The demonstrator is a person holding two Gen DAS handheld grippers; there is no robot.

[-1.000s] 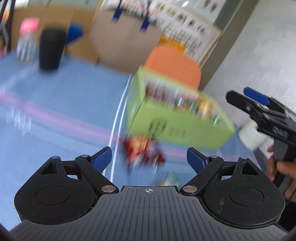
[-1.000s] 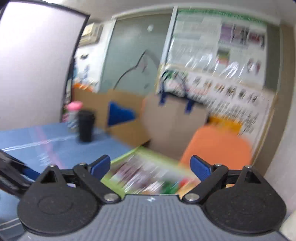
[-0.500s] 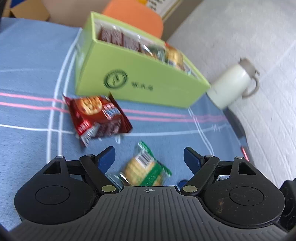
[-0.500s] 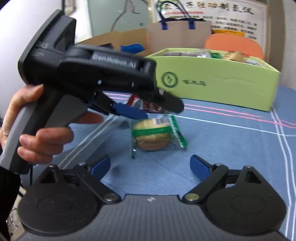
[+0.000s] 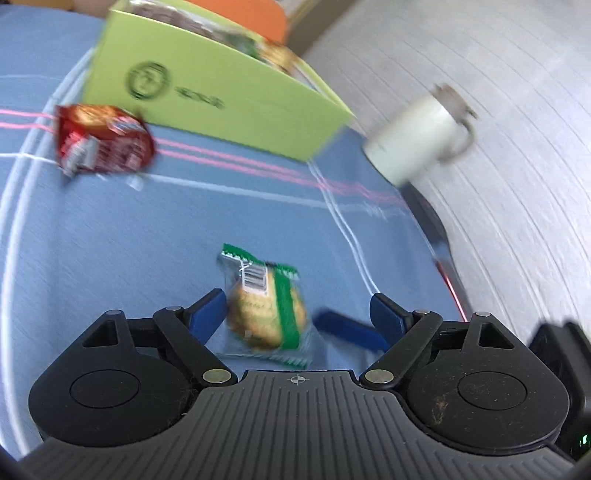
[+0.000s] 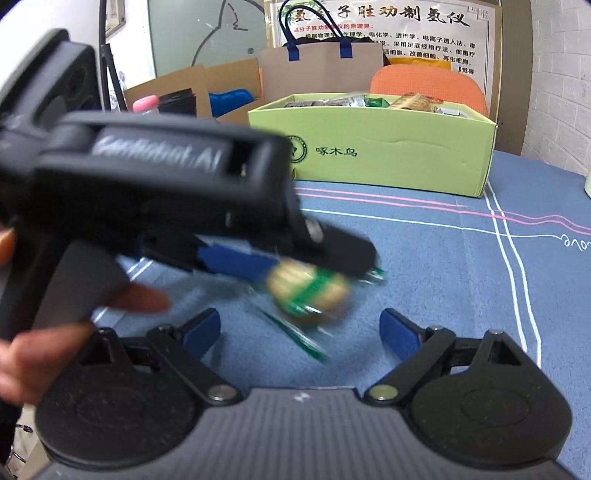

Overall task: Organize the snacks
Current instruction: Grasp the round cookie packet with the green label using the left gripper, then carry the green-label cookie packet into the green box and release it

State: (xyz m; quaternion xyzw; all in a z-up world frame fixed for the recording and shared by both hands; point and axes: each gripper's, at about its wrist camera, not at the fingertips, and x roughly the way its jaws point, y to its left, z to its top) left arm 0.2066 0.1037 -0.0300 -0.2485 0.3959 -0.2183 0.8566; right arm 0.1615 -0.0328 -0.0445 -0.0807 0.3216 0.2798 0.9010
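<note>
**Two open grippers around a green biscuit packet on a blue tablecloth**

Left wrist view: the left gripper has its blue fingers spread apart, with the green biscuit packet lying on the blue tablecloth between them, nearer the left finger. A blue finger of the other tool pokes in just right of the packet. Only this view shows a red snack packet lying near the front of the green box, and a white mug well off to the right. Motion blur hides the box lettering.

Right wrist view: the right gripper is also spread wide and holds nothing. The left tool crosses the picture, its fingers either side of the biscuit packet; its side reads roughly "GenRobot.AI", blurred. The green box, full of snacks, reads "啄木鸟". Behind it stand a paper bag and a wall poster of Chinese text.
</note>
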